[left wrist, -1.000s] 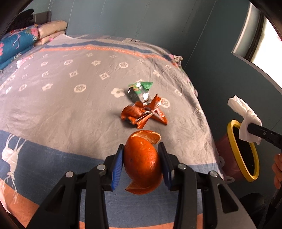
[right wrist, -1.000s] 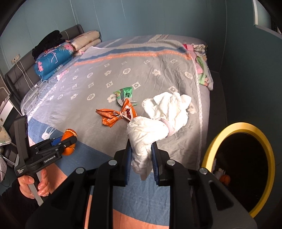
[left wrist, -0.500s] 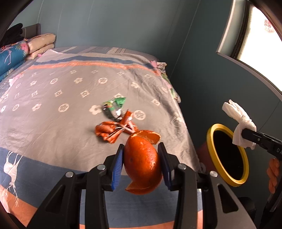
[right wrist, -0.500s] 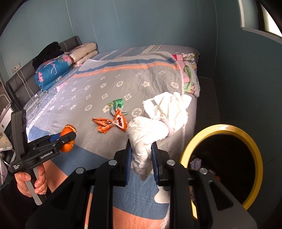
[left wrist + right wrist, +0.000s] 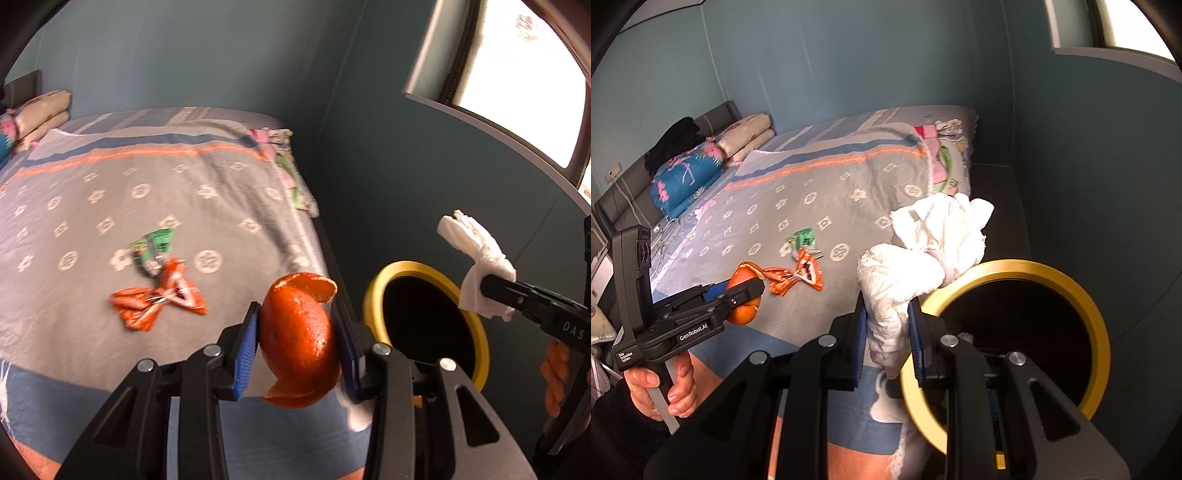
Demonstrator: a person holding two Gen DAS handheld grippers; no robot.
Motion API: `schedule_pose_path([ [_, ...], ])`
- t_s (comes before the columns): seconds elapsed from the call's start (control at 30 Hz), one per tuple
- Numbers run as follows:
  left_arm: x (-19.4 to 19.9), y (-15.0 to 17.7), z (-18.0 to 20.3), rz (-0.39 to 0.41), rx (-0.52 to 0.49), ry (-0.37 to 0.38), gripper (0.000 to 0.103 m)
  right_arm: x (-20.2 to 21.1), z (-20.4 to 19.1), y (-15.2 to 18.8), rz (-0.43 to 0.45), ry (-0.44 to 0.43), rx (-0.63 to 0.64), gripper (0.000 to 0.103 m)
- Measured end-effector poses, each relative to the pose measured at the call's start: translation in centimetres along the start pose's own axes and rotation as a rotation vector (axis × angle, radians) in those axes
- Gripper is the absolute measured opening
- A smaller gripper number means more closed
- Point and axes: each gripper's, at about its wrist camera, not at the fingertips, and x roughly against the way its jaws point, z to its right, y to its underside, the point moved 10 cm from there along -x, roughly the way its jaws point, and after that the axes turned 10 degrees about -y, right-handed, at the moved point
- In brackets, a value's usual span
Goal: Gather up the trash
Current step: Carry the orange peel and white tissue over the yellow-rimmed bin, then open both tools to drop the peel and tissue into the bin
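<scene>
Left wrist view: the left gripper [image 5: 297,347] is clamped on an orange peel [image 5: 299,341], with 1 blue pad pressing each side. The peel's long axis runs roughly upright between the pads; a curled flap at its top points right, toward the trash bin [image 5: 373,295]. The peel is held in the air above the near edge of the bed [image 5: 74,206], just left of the bin's yellow rim.

The bin stands on the floor beside the bed, its dark opening tilted toward the camera. Above its right rim, the right gripper [image 5: 484,286] enters from the right, closed on a white tissue wad [image 5: 476,251]. The wad's long axis slants up and to the left, away from the jaws.

Farther out on the bedspread lie 2 wrappers, just beside each other: an orange wrapper [image 5: 155,301], long axis roughly left to right, and a green wrapper [image 5: 153,245] behind it. Both are blurred. Nothing lies between the peel and the bin opening.

Right wrist view: the tissue wad [image 5: 919,254] overlaps the bin's rim [image 5: 1097,321] from the left. Folded bedding [image 5: 683,177] is stacked at the head of the bed.
</scene>
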Motion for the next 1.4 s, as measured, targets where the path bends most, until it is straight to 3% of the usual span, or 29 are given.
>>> schedule_pose_path([
  [0.6,-4.9,0.1,12.7,-0.044,-0.139,0.125,0.037,2.0,9.8,0.9,0.019,0.041,-0.136,0.020],
  [1.2,-10.0,3.2,16.6,-0.137,-0.118,0.153,0.037,0.0,15.4,3.3,-0.019,0.041,-0.260,0.021],
  [1.4,-10.4,3.6,16.9,-0.149,-0.115,0.169,0.048,-0.3,16.3,3.7,-0.019,0.043,-0.294,0.023],
])
